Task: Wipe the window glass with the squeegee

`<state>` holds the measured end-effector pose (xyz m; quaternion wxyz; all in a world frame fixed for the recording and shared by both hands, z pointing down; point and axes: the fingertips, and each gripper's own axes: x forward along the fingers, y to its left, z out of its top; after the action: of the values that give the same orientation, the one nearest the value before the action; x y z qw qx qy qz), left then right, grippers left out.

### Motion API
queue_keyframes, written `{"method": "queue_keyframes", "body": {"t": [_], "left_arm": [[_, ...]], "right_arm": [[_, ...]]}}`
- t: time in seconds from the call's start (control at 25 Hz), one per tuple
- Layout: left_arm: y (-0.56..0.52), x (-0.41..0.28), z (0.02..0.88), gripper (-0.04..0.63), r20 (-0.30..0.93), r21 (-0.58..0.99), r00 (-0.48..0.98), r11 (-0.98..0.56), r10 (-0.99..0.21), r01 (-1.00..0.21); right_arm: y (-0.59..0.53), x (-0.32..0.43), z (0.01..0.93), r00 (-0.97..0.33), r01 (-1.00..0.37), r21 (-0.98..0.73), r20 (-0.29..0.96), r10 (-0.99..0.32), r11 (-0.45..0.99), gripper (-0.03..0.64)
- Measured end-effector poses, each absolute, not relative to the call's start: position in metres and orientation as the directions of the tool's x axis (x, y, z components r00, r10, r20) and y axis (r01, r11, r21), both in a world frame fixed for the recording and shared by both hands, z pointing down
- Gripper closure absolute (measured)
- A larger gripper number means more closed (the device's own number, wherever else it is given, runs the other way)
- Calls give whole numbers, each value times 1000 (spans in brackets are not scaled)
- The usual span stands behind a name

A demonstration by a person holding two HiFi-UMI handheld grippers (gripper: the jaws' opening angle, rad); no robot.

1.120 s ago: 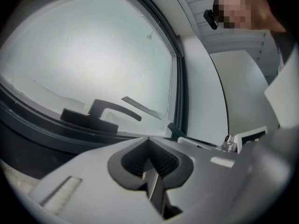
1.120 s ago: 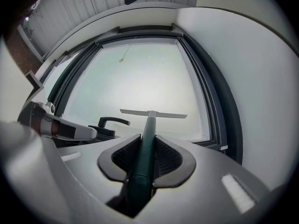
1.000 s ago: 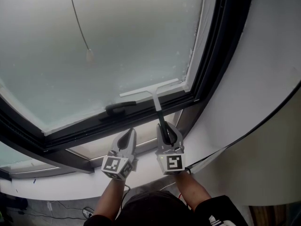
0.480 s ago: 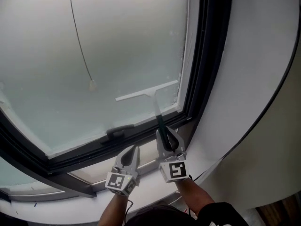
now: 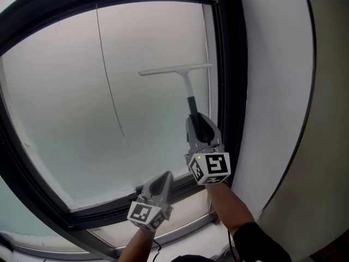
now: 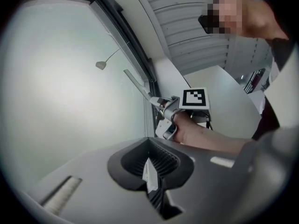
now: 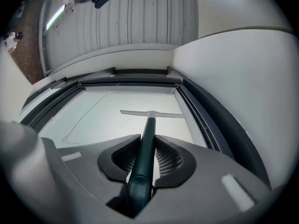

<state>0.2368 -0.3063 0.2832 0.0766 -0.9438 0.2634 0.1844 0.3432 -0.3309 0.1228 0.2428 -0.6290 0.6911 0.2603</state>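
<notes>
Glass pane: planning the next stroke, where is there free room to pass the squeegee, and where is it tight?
Free: the glass between cord and left frame, and the band above the squeegee up to the top frame. Tight: its blade's right end lies close to the right frame, and the cord hangs left of the handle.

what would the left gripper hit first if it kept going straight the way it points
Probably the window glass near its right frame; the right gripper sits close beside that line, and depth is unclear.
</notes>
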Motion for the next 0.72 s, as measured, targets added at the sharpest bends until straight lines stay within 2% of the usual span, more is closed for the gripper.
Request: {"method": "queue_keyframes", "body": {"t": [0.28, 0.72], "left_arm": [[-307, 246, 274, 597, -391, -85, 794, -841, -466, -535], [-310, 263, 279, 597, -373, -96, 792, -829, -483, -551]], "right_arm": [[-342, 358, 65, -98, -995, 68, -705, -702, 71, 520], [-359, 358, 84, -116, -993, 79, -682, -722, 84, 520]]}}
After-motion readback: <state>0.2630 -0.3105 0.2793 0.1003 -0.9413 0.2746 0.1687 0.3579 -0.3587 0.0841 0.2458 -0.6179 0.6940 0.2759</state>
